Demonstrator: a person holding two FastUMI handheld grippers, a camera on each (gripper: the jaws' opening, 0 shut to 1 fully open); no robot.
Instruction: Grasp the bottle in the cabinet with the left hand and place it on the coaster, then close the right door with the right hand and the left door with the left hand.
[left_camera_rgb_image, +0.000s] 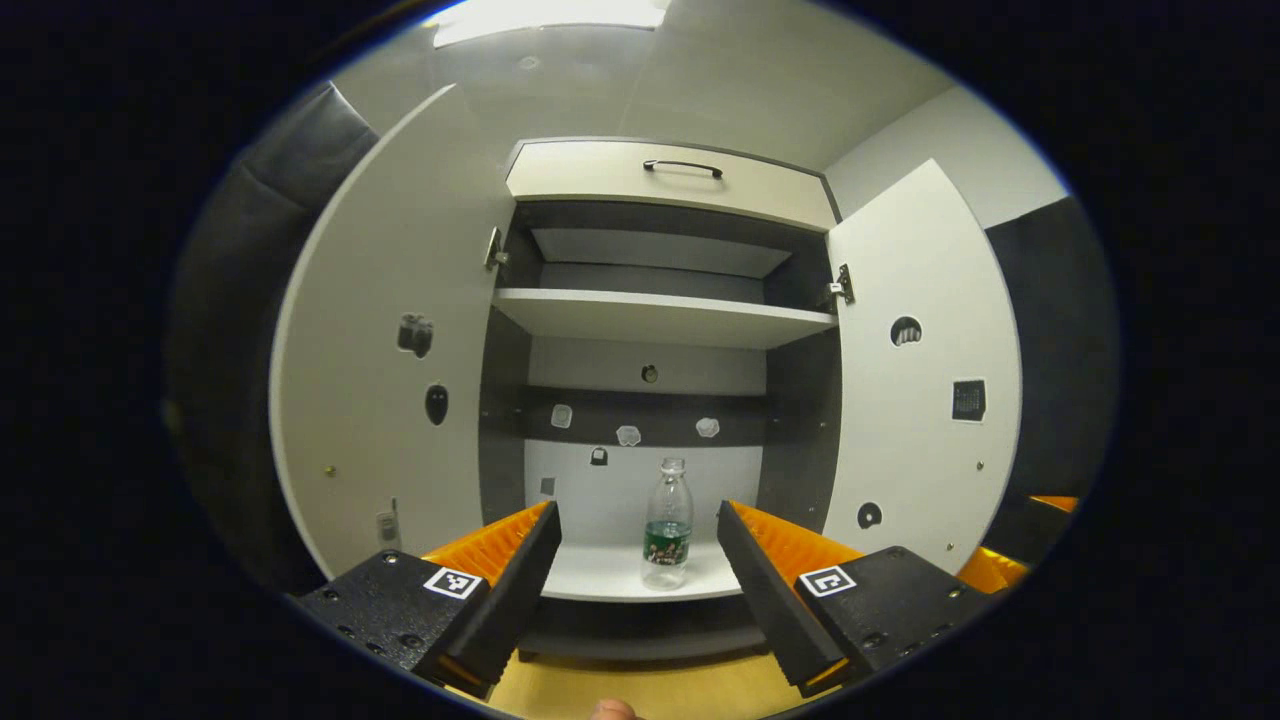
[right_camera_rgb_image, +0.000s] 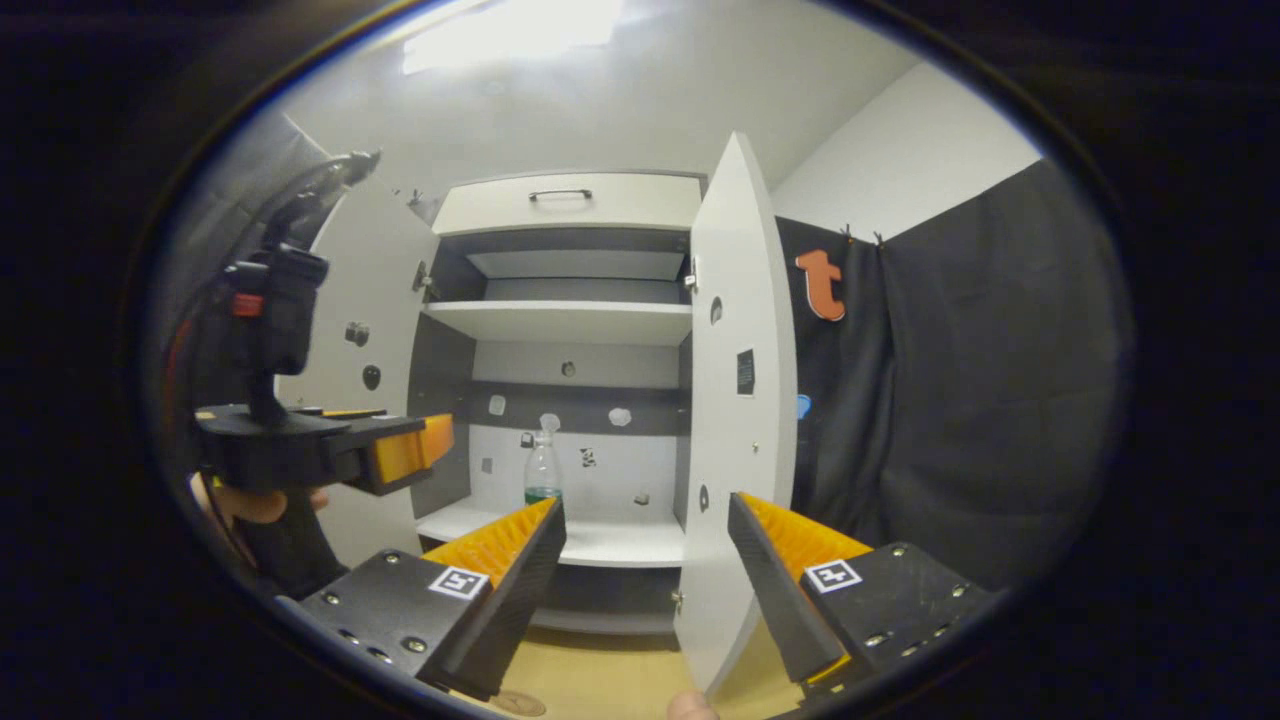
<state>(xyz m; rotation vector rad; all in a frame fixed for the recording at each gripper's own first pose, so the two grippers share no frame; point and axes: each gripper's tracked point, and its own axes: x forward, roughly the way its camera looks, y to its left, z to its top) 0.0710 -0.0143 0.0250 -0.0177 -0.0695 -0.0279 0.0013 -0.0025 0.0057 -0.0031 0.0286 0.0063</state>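
Left gripper view: the left gripper (left_camera_rgb_image: 638, 560) is spread wide, holding nothing, and points straight into the open cabinet (left_camera_rgb_image: 660, 170). The bottle (left_camera_rgb_image: 668, 524) stands upright on the lower white shelf (left_camera_rgb_image: 600, 575), framed between the two fingers but farther back, not touching them. It is clear plastic with a dark label band. An upper shelf (left_camera_rgb_image: 660, 318) sits above; a drawer front with a dark handle (left_camera_rgb_image: 682, 166) tops the unit. The left door (left_camera_rgb_image: 390, 350) and the right door (left_camera_rgb_image: 925, 370) are both swung wide. Pale wooden tabletop (left_camera_rgb_image: 640, 690) runs below the cabinet. White ceiling and walls with a bright ceiling light (left_camera_rgb_image: 545, 15).

Right gripper view: the right gripper (right_camera_rgb_image: 645, 560) is also wide apart and empty, with the right door's (right_camera_rgb_image: 735, 400) edge between its fingers, farther off. The bottle (right_camera_rgb_image: 542, 468) is on the lower shelf. The left gripper (right_camera_rgb_image: 400, 452) is at left, with the holding hand (right_camera_rgb_image: 250, 505) beneath. Black cloth wall (right_camera_rgb_image: 950, 400) hangs at right.
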